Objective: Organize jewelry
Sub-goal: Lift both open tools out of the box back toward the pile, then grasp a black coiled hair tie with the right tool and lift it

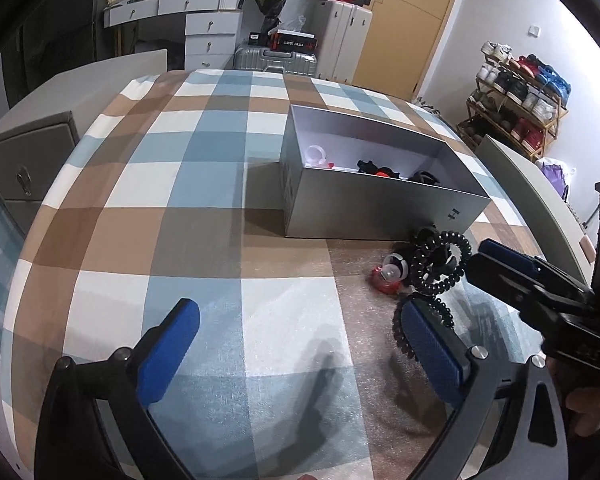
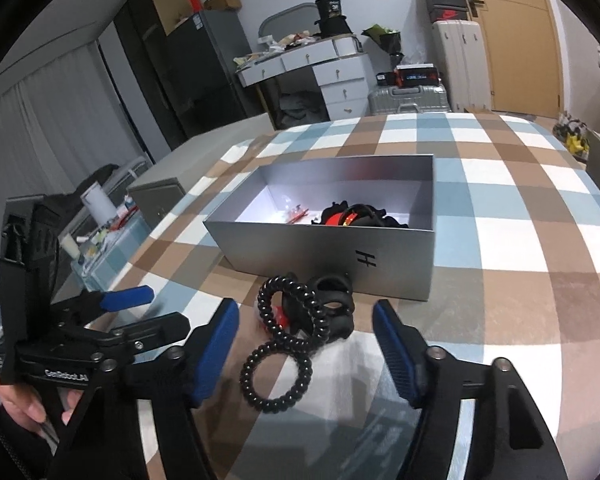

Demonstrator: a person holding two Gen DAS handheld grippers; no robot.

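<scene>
The coil ties (image 2: 278, 344) are black spiral loops, probably light, springy and a little slick; a pinch across one strand should hold better than a squeeze of the whole ring, which would likely flatten and slip out; the lower loop lies flat on the checked cloth (image 2: 500, 200), the upper one leans on a black clip (image 2: 332, 300), with something small and red (image 1: 384, 280) tucked at their left; judged from here the heap is tangled, so lifting one tie may drag another along.

The heap sits on the cloth just near of the grey box (image 2: 320, 240), which already holds black and red pieces at its right end and a clear one further left.

The right gripper (image 2: 304, 356) stands half wide with nothing pressed; the lower loop lies between its blue pads, apart from both.

The left gripper (image 1: 300, 344) is spread wide and empty, left of the heap; its right pad (image 1: 432, 344) is just beside, perhaps touching, the nearest coil; contact cannot be told.
</scene>
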